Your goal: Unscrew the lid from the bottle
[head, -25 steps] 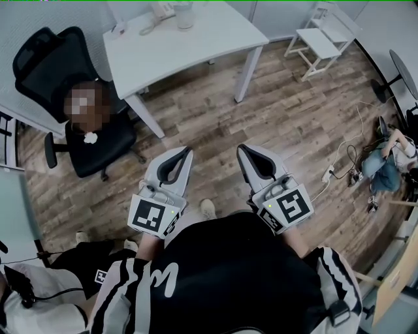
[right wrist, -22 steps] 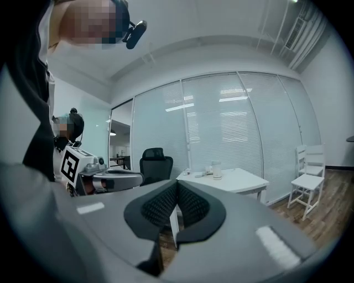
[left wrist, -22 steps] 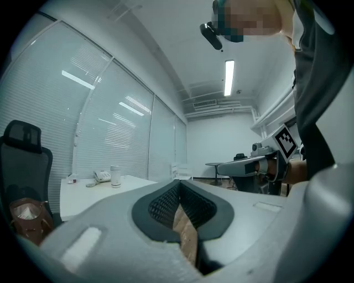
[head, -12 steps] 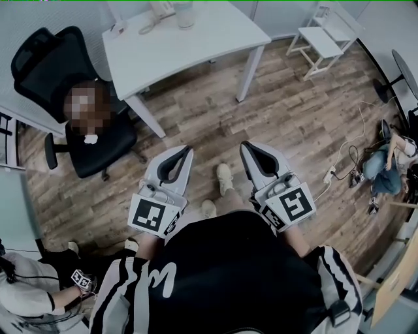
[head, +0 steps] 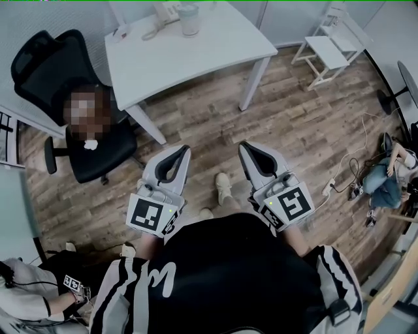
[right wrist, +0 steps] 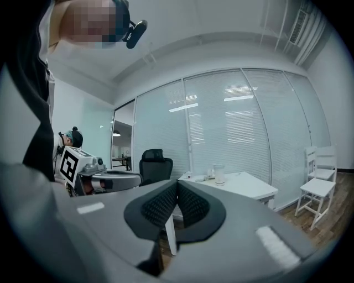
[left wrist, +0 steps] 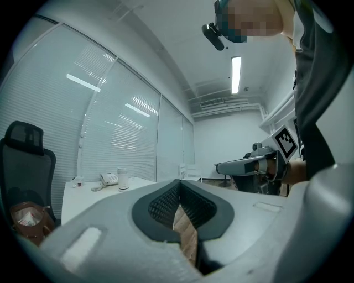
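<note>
The bottle (head: 189, 18), pale with a grey-green lid, stands upright at the far edge of a white table (head: 196, 55), beside a desk phone (head: 160, 12). It also shows small in the left gripper view as the bottle (left wrist: 122, 178) and in the right gripper view as the bottle (right wrist: 219, 173). My left gripper (head: 185, 150) and right gripper (head: 242, 146) are held level side by side over the wooden floor, well short of the table. Both are shut with nothing between the pads. The left gripper (left wrist: 178, 182) and the right gripper (right wrist: 177, 183) point toward the table.
A black office chair (head: 72, 98) with a brown thing on its seat stands left of the table. A white chair (head: 326, 45) is at the back right. Cables and a power strip (head: 330, 186) lie on the floor at right, near a seated person (head: 385, 169). Another person (head: 32, 300) sits at lower left.
The table and bottle have slid lower and nearer in the head view as I walk toward them. Both grippers travel along, still shut. The person at lower left has shifted.
</note>
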### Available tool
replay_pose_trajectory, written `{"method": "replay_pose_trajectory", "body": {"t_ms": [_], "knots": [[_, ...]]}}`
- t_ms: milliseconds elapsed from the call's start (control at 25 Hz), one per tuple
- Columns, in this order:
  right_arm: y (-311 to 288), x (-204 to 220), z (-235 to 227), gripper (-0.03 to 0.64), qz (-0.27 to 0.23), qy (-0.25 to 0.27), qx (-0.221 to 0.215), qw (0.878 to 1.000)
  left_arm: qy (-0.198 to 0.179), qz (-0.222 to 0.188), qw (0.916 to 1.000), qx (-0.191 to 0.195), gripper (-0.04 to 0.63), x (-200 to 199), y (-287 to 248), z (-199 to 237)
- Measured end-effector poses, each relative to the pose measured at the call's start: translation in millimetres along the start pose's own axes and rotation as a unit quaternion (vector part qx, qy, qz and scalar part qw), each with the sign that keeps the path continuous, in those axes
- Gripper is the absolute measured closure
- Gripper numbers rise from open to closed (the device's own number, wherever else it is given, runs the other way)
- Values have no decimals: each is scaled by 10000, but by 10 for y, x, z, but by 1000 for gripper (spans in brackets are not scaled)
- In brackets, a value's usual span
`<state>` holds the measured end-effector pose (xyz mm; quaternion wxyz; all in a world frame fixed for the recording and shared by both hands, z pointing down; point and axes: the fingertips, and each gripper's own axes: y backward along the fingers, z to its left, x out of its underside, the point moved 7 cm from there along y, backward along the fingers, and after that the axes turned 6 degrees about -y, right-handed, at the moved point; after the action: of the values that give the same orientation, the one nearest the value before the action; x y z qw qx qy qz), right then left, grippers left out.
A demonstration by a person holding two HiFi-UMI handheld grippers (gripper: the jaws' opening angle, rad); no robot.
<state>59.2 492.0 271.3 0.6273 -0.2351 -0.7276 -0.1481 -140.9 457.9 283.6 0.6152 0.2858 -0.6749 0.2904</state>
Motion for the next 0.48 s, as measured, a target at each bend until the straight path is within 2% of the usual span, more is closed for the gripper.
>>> {"method": "replay_pose_trajectory", "body": {"t_ms": [480], "knots": [[-613, -256, -620, 615, -45, 95, -101, 9999, -64, -64, 9998, -204, 595, -80, -651, 491]]}}
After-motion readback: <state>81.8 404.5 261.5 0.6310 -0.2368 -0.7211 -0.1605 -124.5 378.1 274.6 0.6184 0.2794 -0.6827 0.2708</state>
